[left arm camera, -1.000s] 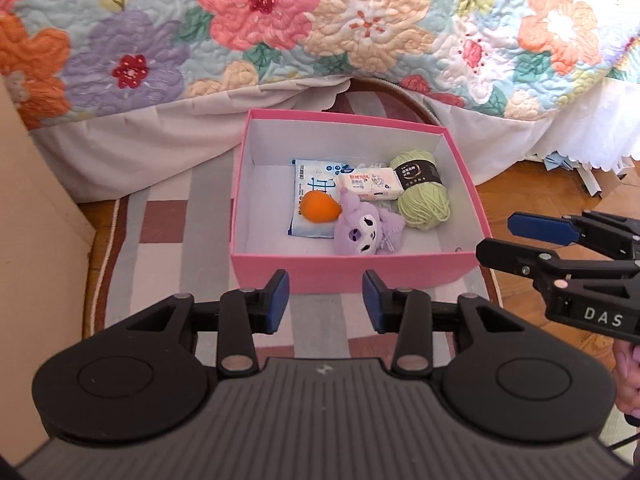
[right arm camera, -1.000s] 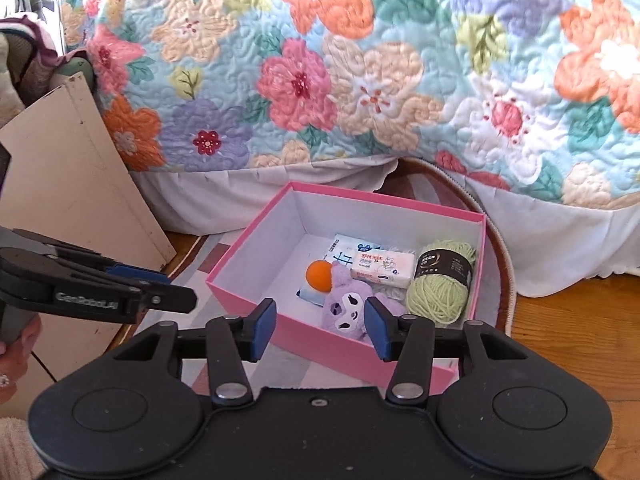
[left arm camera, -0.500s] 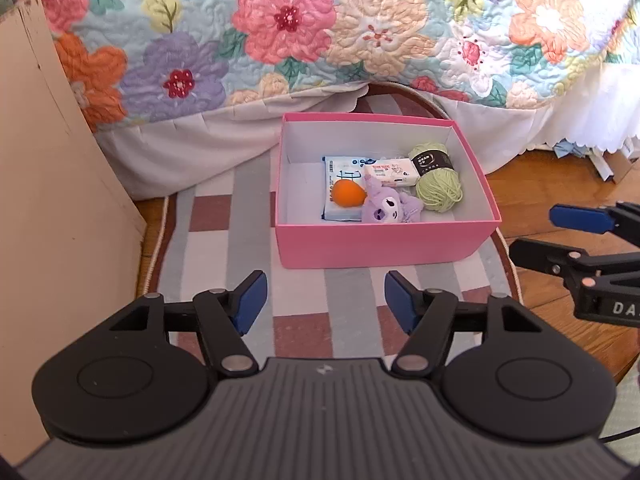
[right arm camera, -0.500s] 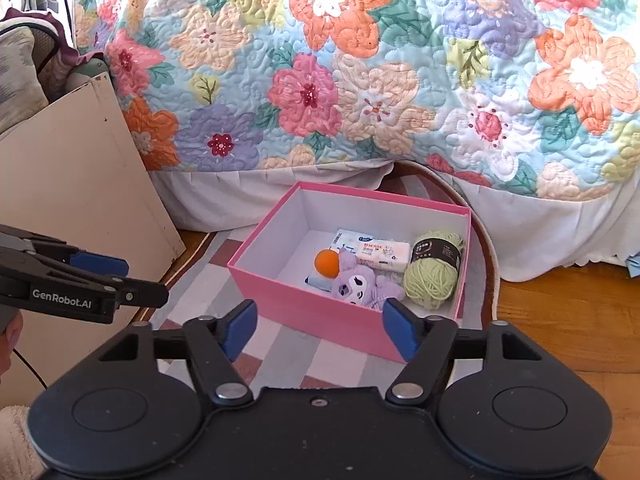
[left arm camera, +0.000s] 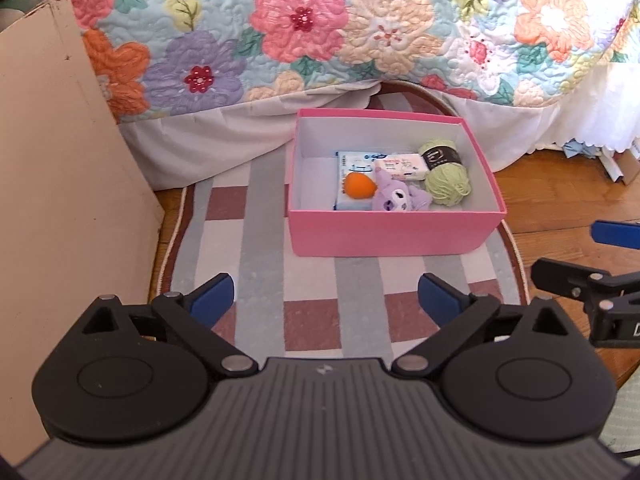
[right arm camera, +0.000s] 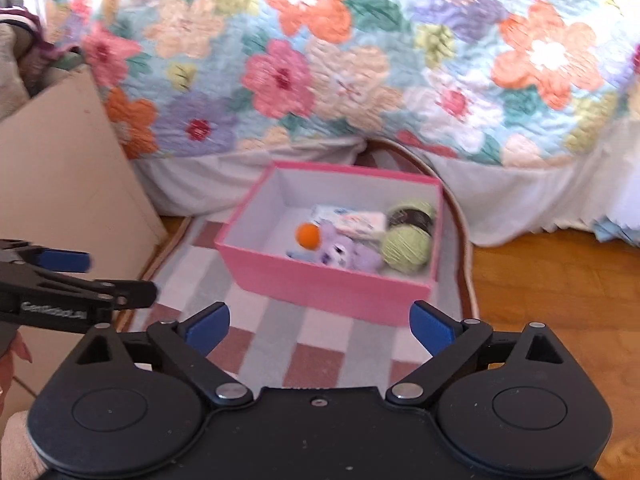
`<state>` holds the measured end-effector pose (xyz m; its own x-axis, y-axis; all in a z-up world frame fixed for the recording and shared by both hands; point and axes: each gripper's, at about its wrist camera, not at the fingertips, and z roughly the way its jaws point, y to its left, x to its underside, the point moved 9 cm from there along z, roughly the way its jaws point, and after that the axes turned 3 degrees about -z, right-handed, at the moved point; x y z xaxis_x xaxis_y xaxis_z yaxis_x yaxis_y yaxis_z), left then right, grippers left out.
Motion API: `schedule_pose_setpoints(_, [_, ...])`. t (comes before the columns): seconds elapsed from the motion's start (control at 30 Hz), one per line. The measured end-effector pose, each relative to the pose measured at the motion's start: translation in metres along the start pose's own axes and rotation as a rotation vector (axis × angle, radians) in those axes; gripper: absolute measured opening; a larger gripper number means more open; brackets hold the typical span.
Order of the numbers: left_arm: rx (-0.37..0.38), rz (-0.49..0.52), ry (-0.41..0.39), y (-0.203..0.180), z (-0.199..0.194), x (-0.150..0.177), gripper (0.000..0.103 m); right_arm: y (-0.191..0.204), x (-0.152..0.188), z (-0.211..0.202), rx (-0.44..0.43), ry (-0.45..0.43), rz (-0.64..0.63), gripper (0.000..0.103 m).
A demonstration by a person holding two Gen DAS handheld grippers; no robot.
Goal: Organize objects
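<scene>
A pink box (left arm camera: 392, 236) stands on a checked rug, also seen in the right wrist view (right arm camera: 320, 284). Inside lie an orange ball (left arm camera: 360, 186), a purple plush toy (left arm camera: 396, 198), a green yarn ball (left arm camera: 446, 176), a small white pack (left arm camera: 402, 166) and a flat white-blue packet (left arm camera: 352, 162). My left gripper (left arm camera: 326, 300) is open and empty, above the rug well short of the box. My right gripper (right arm camera: 320, 326) is open and empty, also short of the box; it shows at the right edge of the left wrist view (left arm camera: 592, 276).
A flowered quilt (left arm camera: 320, 28) with a white skirt hangs behind the box. A beige board (left arm camera: 60, 184) stands at the left. The checked rug (left arm camera: 260, 272) lies on a wooden floor (left arm camera: 560, 208). Papers (left arm camera: 608, 156) lie at the far right.
Both grippers have pulled back from the box and opened wider. The box looks smaller and farther away. Its contents have not moved.
</scene>
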<state>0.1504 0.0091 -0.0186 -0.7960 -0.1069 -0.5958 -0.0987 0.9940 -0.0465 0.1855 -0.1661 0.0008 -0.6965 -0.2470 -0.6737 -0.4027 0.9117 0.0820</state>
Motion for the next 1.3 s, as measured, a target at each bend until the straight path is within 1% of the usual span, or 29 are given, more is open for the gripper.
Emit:
schedule_pose_setpoints(0.03, [-0.011,0.004,0.001,0.001,0.0,0.001,0.103,-0.001,0.001,0.0,0.001,0.01,0.01,0.099])
schedule_pose_setpoints(0.13, [-0.049,0.007,0.014,0.004,0.001,0.004,0.103,-0.004,0.007,0.0,-0.028,0.037,0.057,0.099])
schedule_pose_setpoints(0.2, [-0.072,0.005,0.027,0.006,0.002,0.007,0.103,-0.008,0.01,0.0,-0.028,0.047,0.077,0.099])
schedule_pose_setpoints(0.3, [-0.079,-0.004,0.037,0.006,0.002,0.012,0.103,-0.011,0.013,0.0,-0.013,0.055,0.087,0.099])
schedule_pose_setpoints(0.4, [-0.088,-0.02,0.081,0.008,0.004,0.018,0.103,-0.012,0.014,-0.002,0.003,0.063,0.074,0.099])
schedule_pose_setpoints(0.47, [-0.094,-0.024,0.082,0.009,0.003,0.019,0.103,-0.011,0.015,-0.003,0.013,0.064,0.063,0.098])
schedule_pose_setpoints(0.6, [-0.091,-0.042,0.095,0.011,0.001,0.023,0.103,-0.013,0.015,-0.005,0.012,0.068,0.063,0.099])
schedule_pose_setpoints(0.8, [-0.075,-0.054,0.087,0.011,-0.006,0.024,0.103,-0.013,0.017,-0.006,0.003,0.081,0.063,0.098])
schedule_pose_setpoints(1.03, [-0.069,-0.062,0.093,0.011,-0.007,0.025,0.103,-0.012,0.021,-0.003,-0.006,0.115,0.061,0.098])
schedule_pose_setpoints(1.13, [-0.077,-0.073,0.093,0.013,-0.008,0.027,0.103,-0.01,0.025,-0.003,-0.025,0.154,0.095,0.098])
schedule_pose_setpoints(1.3, [-0.07,-0.08,0.104,0.013,-0.006,0.029,0.103,-0.003,0.028,-0.004,-0.017,0.162,0.066,0.098])
